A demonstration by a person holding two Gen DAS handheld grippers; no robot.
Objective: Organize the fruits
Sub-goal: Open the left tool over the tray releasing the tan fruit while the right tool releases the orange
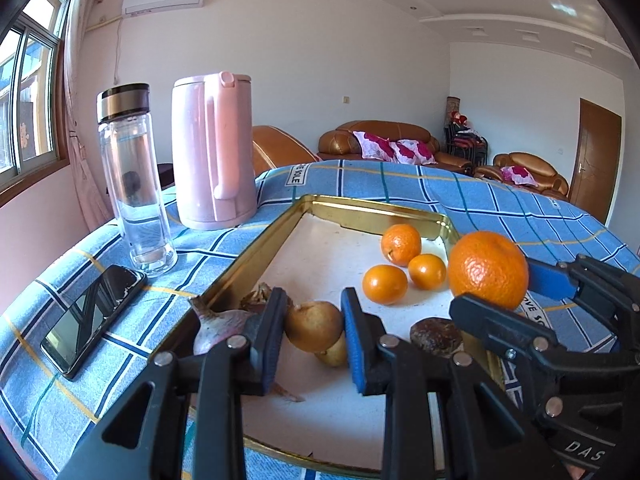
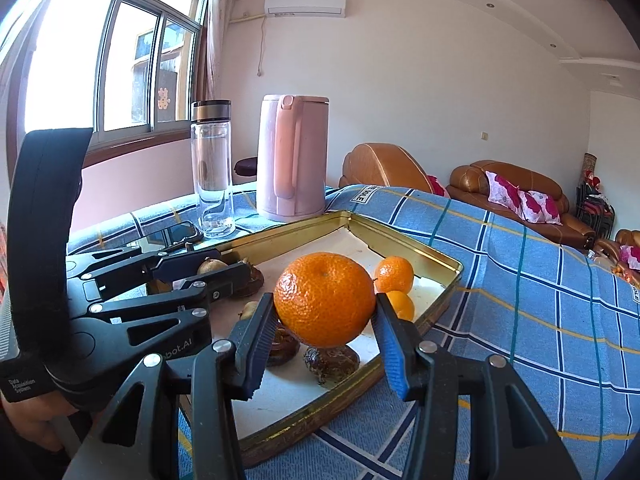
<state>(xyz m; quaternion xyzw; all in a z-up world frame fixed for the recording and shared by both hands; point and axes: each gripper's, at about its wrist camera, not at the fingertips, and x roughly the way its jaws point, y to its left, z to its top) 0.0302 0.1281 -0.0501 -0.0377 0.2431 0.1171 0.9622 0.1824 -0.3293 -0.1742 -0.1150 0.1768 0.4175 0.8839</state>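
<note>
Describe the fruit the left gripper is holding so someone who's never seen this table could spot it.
Find the gold tray on the blue checked tablecloth. Above its near left end, the left gripper pinches a small brownish-yellow fruit. Unlike the oranges nearby, it is dull tan, not bright orange.

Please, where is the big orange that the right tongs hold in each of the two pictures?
Left wrist view: the big orange is at the right, held between the right tongs, above the gold tray.
Right wrist view: it is in the centre, between the two fingers.
Shared landmark: the pink kettle behind the tray.
</note>
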